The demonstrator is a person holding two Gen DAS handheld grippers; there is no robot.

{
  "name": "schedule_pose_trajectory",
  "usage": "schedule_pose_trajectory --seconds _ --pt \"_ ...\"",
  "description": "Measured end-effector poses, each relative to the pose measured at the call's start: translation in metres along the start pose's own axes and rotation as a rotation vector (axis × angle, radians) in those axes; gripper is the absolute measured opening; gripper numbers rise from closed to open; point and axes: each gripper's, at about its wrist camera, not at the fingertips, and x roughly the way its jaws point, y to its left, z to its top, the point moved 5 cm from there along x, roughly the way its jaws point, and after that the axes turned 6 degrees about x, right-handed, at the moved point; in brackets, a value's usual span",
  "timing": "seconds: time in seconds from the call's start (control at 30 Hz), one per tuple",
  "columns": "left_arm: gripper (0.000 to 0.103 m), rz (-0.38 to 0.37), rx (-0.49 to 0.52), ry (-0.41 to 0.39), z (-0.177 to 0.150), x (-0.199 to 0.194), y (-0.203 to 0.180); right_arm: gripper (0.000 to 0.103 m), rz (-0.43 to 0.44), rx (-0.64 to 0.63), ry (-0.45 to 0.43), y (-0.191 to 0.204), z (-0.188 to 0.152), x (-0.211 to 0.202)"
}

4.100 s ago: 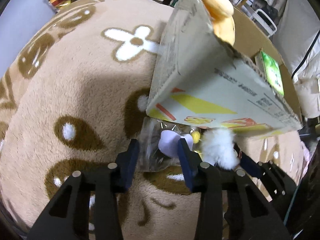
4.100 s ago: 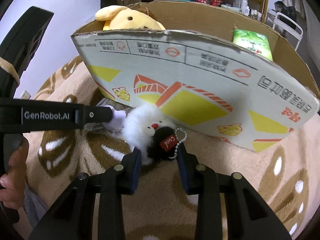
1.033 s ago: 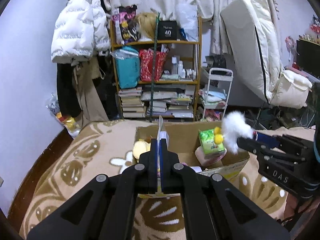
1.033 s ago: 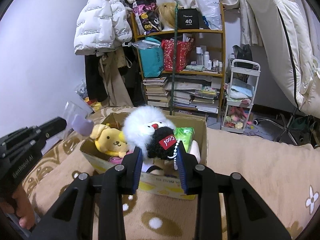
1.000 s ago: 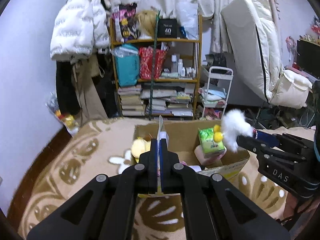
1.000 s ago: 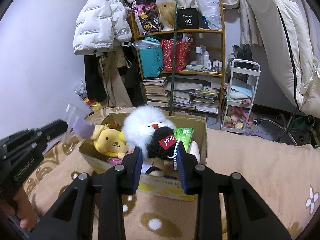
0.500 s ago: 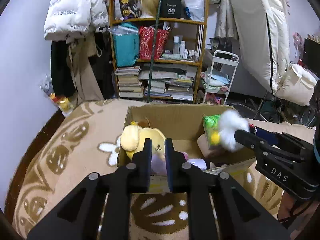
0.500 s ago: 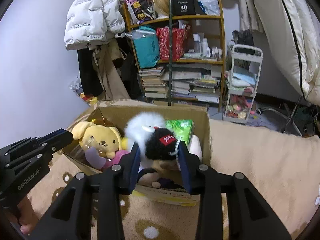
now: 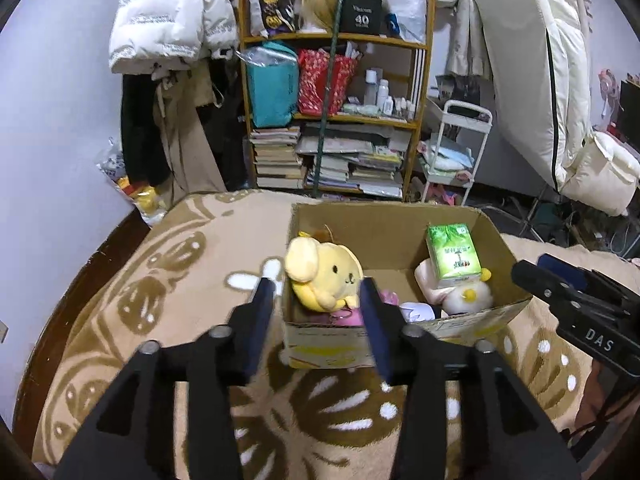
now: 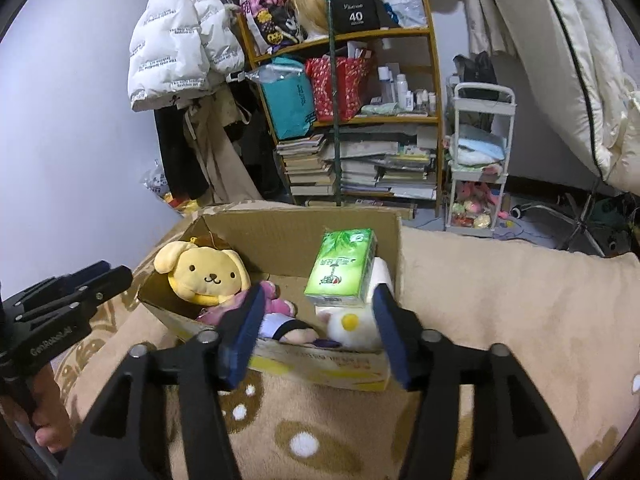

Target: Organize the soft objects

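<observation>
An open cardboard box [image 9: 380,232] [image 10: 288,236] sits on a beige flowered blanket. Inside lie a yellow dog plush [image 9: 320,276] [image 10: 204,272], a green tissue pack [image 9: 454,254] [image 10: 342,268], a white fluffy toy [image 9: 468,294] [image 10: 352,328] and a small bagged purple toy [image 9: 416,312] [image 10: 280,326]. My left gripper [image 9: 316,284] hovers over the box's near left corner, its jaws opening with nothing held between them. My right gripper [image 10: 319,291] hovers over the box's near right part, its jaws also opening and holding nothing. Each gripper shows at the edge of the other's view.
The blanket [image 9: 192,264] covers the bed around the box. Behind it stand a crowded bookshelf [image 9: 336,120], a white cart [image 9: 452,152], hanging coats [image 9: 168,32] and an upright mattress [image 9: 532,80]. A hand [image 10: 48,420] holds the left gripper's handle.
Both grippers went from shut to open. The bagged toy left the left jaws and the white fluffy toy left the right jaws; both now lie in the box. Both grippers dipped toward it.
</observation>
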Motion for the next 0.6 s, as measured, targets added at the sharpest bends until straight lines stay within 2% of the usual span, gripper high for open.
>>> schedule_pose_trajectory --seconds 0.1,0.17,0.27,0.33,0.4,0.6 --pt "0.060 0.006 0.001 -0.027 -0.001 -0.018 0.002 0.070 0.004 0.000 -0.029 0.001 0.002 -0.017" --pt "0.070 0.008 0.003 -0.044 -0.002 -0.029 0.003 0.089 0.004 0.003 -0.069 0.001 0.003 -0.033" --pt "0.081 0.006 0.014 -0.064 -0.008 -0.049 0.004 0.102 0.011 -0.013 -0.137 0.006 0.004 -0.055" --pt "0.090 0.002 0.016 -0.071 -0.010 -0.058 0.004 0.103 0.007 -0.019 -0.161 0.009 0.004 -0.066" --pt "0.093 0.002 0.013 -0.083 -0.013 -0.069 0.005 0.103 0.012 -0.011 -0.177 0.012 0.004 -0.076" --pt "0.099 -0.048 -0.007 -0.125 -0.024 -0.099 0.007 0.103 -0.029 -0.056 -0.200 0.015 -0.006 -0.102"
